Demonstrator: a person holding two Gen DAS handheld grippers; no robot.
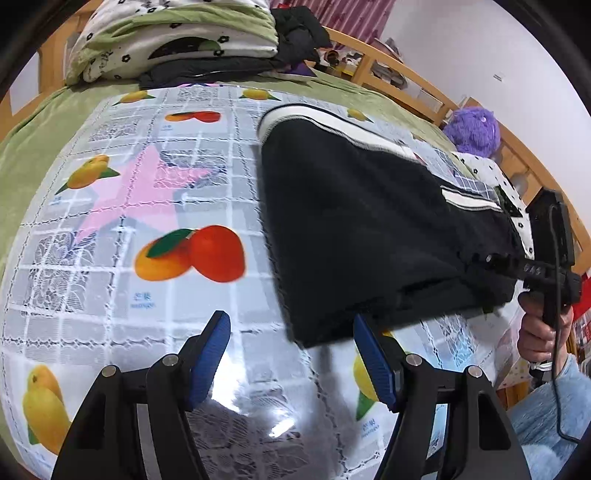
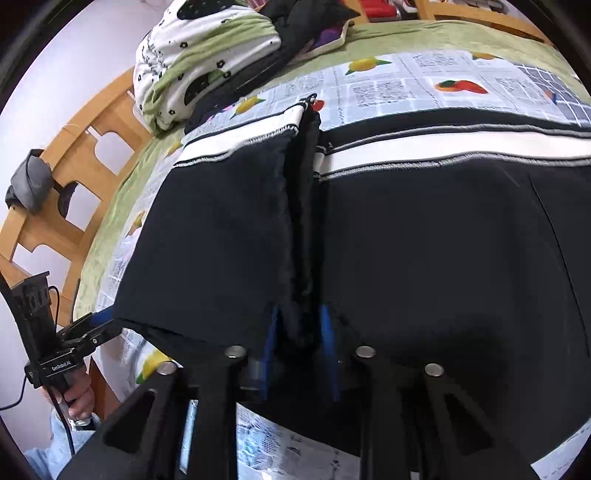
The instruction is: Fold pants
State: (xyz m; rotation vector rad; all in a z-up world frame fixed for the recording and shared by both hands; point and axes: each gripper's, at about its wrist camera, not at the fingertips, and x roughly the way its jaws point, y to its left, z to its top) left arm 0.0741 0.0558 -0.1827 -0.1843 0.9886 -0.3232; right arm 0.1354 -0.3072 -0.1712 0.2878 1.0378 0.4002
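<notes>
Black pants (image 1: 362, 229) with a white side stripe lie folded on the fruit-print cloth (image 1: 147, 206). My left gripper (image 1: 291, 350) is open and empty, just left of the pants' near corner, its right pad beside the edge. My right gripper (image 2: 299, 343) is shut on a bunched fold of the pants (image 2: 424, 240) at their near edge. It also shows in the left wrist view (image 1: 495, 266), gripping the pants' right end. The left gripper shows in the right wrist view (image 2: 99, 321) at the pants' left corner.
A pile of green and white bedding (image 1: 177, 40) and dark clothes (image 1: 295, 33) sits at the far end of the bed. A wooden bed rail (image 1: 406, 74) runs along the right, with a purple plush toy (image 1: 472, 129) beside it.
</notes>
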